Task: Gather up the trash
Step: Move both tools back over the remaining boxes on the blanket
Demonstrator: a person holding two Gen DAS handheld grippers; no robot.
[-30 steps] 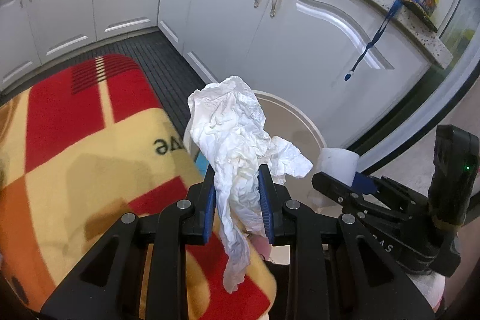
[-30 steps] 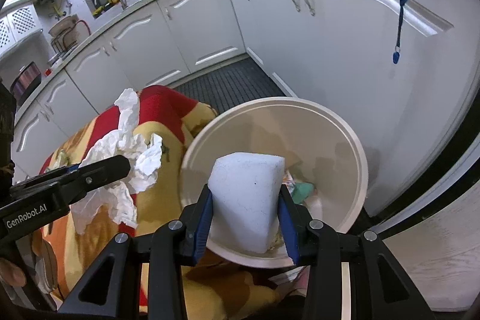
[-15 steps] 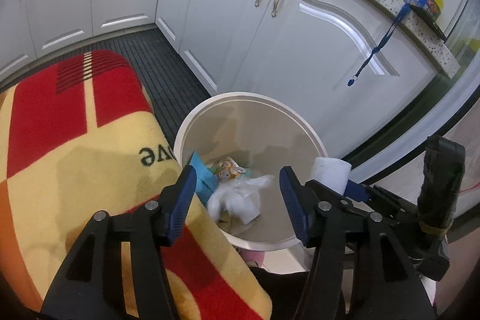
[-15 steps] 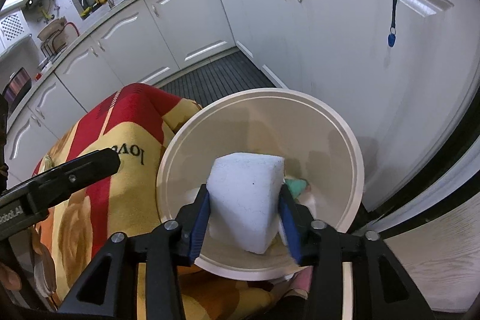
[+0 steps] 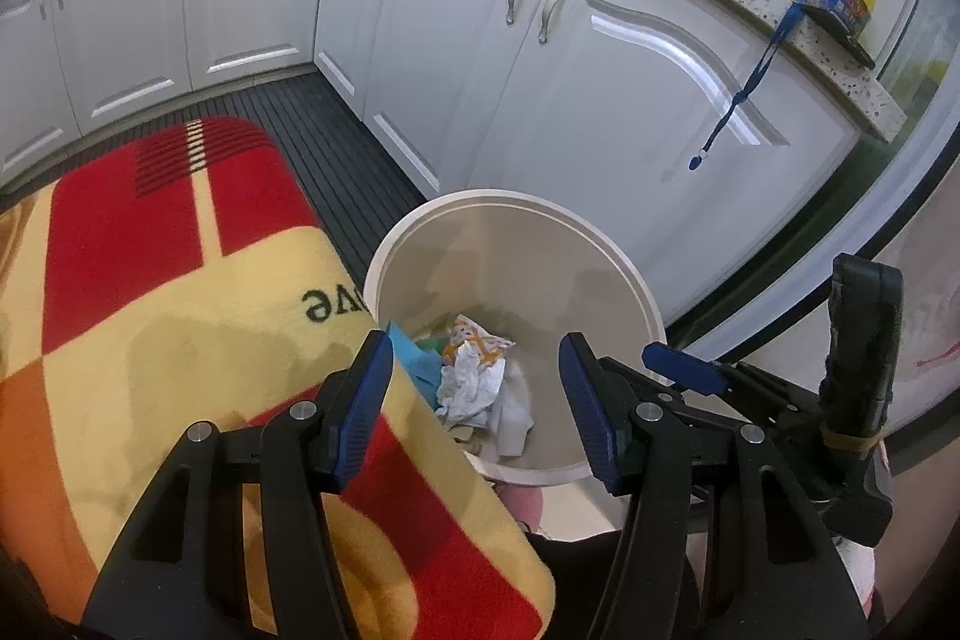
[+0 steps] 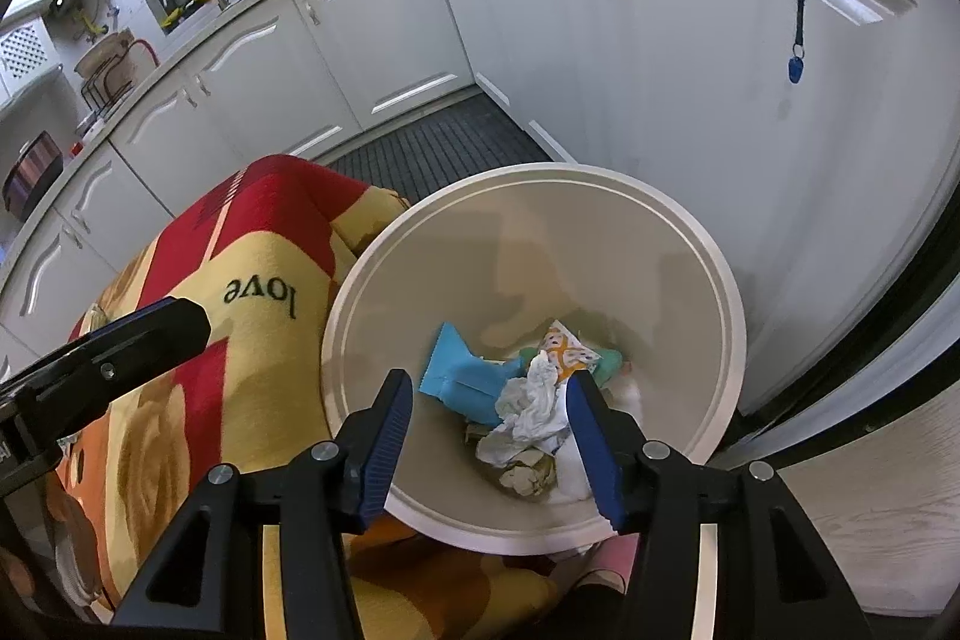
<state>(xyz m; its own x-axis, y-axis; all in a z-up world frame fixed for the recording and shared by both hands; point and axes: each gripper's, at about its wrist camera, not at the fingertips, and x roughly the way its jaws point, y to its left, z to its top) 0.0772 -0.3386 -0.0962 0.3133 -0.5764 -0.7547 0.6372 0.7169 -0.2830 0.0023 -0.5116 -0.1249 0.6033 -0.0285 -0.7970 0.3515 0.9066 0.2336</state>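
A round white trash bin point(image 5: 516, 199) point(image 6: 540, 172) stands on the floor by the cabinets. Inside lie a crumpled white tissue point(image 5: 474, 382) point(image 6: 528, 412), a blue wrapper point(image 6: 462, 382), a printed orange-and-white wrapper point(image 5: 480, 340) and a white block point(image 5: 513, 415). My left gripper point(image 5: 474, 346) hovers open over the bin's near edge, nothing between its fingers. My right gripper point(image 6: 489, 381) is above the bin too; its jaws are opening and hold nothing. Its blue-tipped finger point(image 5: 678, 361) shows at the right of the left wrist view.
A red, yellow and orange blanket point(image 5: 180, 310) point(image 6: 240, 280) printed "love" lies against the bin's left side. White cabinet doors point(image 5: 600, 100) stand behind the bin, a blue lanyard point(image 5: 738, 100) hanging from the counter. A dark ribbed mat point(image 5: 336, 148) covers the floor.
My left gripper opened and the crumpled tissue dropped into the bin. My right gripper opened and the white block it held fell into the bin as well.
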